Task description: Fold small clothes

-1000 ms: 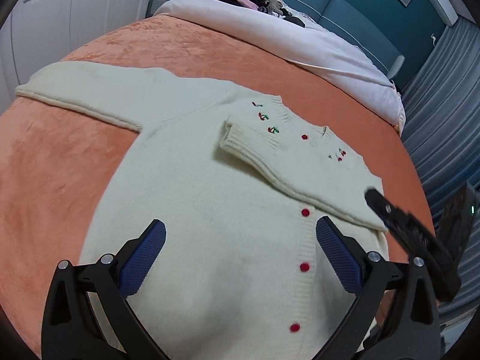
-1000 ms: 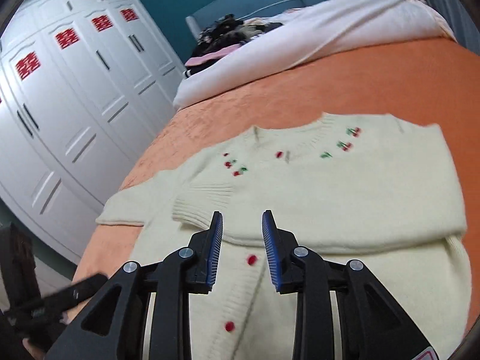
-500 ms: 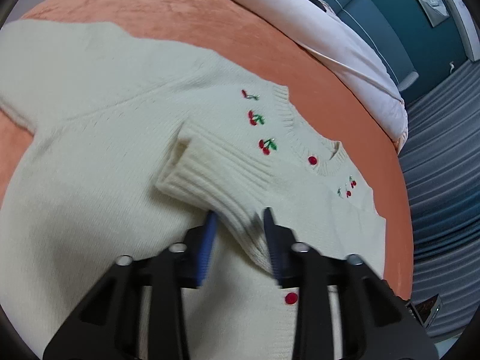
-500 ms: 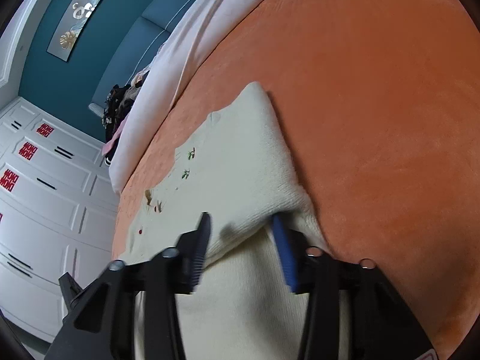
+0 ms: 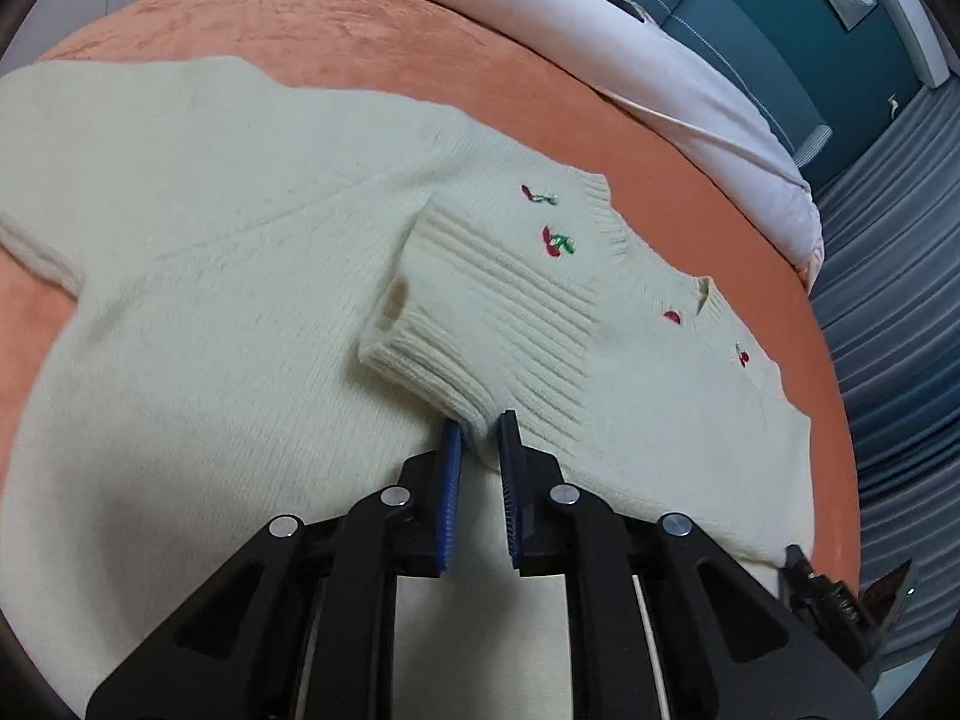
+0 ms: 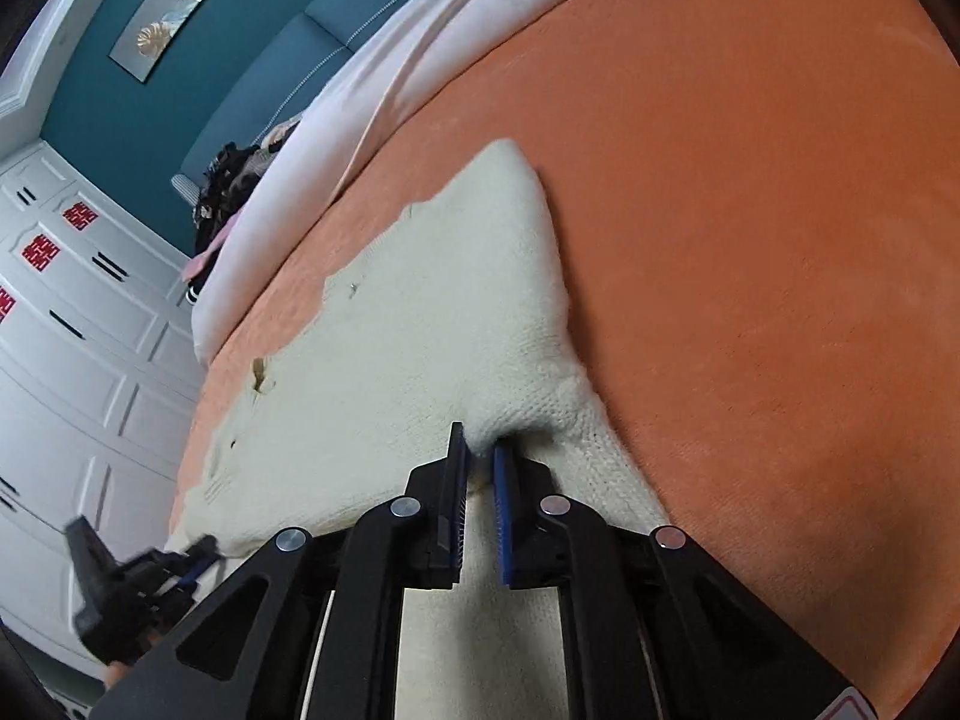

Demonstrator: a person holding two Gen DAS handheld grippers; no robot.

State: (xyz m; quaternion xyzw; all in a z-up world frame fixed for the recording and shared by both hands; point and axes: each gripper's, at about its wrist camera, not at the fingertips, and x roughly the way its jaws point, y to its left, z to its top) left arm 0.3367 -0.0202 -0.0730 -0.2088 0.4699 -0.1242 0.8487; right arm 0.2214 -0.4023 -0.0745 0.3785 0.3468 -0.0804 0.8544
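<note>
A cream knit cardigan [image 5: 210, 300] with cherry embroidery and red buttons lies flat on the orange blanket [image 5: 360, 30]. One sleeve is folded across its chest, ending in a ribbed cuff [image 5: 480, 312]. My left gripper [image 5: 480, 429] has its jaws closing, and the blue pads pinch the near edge of that cuff. In the right wrist view the cardigan [image 6: 390, 330] runs away to the left. My right gripper [image 6: 478, 450] also has its jaws closing, with a bunched fold at the sleeve's shoulder end pressed between its pads. Each gripper shows at the other view's lower edge: the right gripper [image 5: 840, 600], the left gripper [image 6: 138, 588].
The orange blanket [image 6: 750, 240] stretches bare to the right of the cardigan. A white duvet [image 5: 600, 18] lies beyond it, with a pile of dark clothes [image 6: 231, 192] on top. White wardrobe doors [image 6: 72, 330] stand at the left, a grey curtain [image 5: 888, 270] at the right.
Both grippers came down onto the cardigan. The left went from wide open to pinching the cuff. The right rolled, swung to the sleeve's shoulder end and closed on the fold.
</note>
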